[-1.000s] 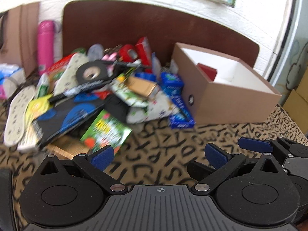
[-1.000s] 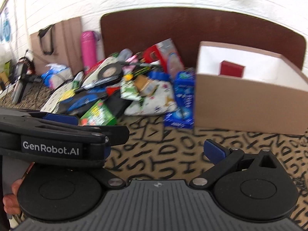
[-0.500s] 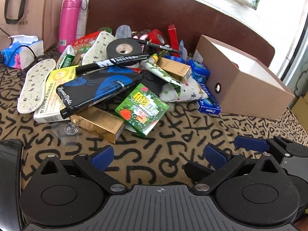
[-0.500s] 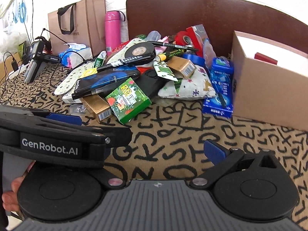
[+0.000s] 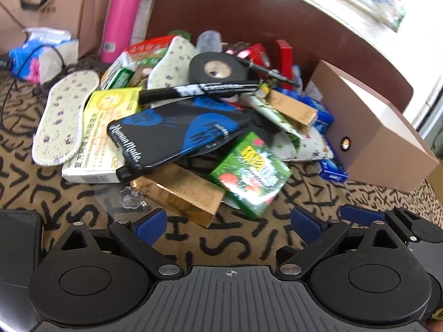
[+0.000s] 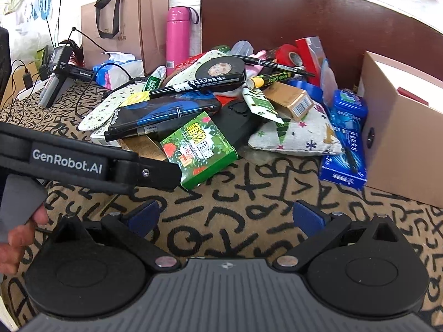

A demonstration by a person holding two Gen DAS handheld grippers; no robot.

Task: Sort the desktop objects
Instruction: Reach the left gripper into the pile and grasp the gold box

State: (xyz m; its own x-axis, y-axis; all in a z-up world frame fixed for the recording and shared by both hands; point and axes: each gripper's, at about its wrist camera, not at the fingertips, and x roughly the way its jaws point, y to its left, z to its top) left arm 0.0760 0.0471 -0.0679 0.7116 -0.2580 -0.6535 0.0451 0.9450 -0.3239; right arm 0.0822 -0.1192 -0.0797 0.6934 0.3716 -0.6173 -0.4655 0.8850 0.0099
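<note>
A heap of small objects lies on the patterned cloth: a green box (image 5: pixel 250 173) (image 6: pixel 200 149), a gold box (image 5: pixel 182 191), a black and blue pouch (image 5: pixel 171 135) (image 6: pixel 163 117), a black marker (image 5: pixel 199 90), a black tape roll (image 5: pixel 217 69) and a star-print cushion (image 6: pixel 293 132). An open cardboard box (image 5: pixel 373 127) (image 6: pixel 401 135) stands right of the heap, a red item inside. My left gripper (image 5: pixel 227 224) is open just before the green and gold boxes. My right gripper (image 6: pixel 225 215) is open over bare cloth. The left gripper's body (image 6: pixel 83 160) crosses the right wrist view.
A pink bottle (image 5: pixel 120 19), a paper bag (image 6: pixel 133 22) and a tissue pack (image 5: pixel 41 55) stand at the back left. A white insole (image 5: pixel 65 116) lies left of the heap. A dark brown board (image 6: pixel 304 13) backs the pile. Another gripper device (image 6: pixel 59 74) rests far left.
Both grippers have moved forward and lower toward the heap, so the green and gold boxes are now close before the left fingers. Both stayed open.
</note>
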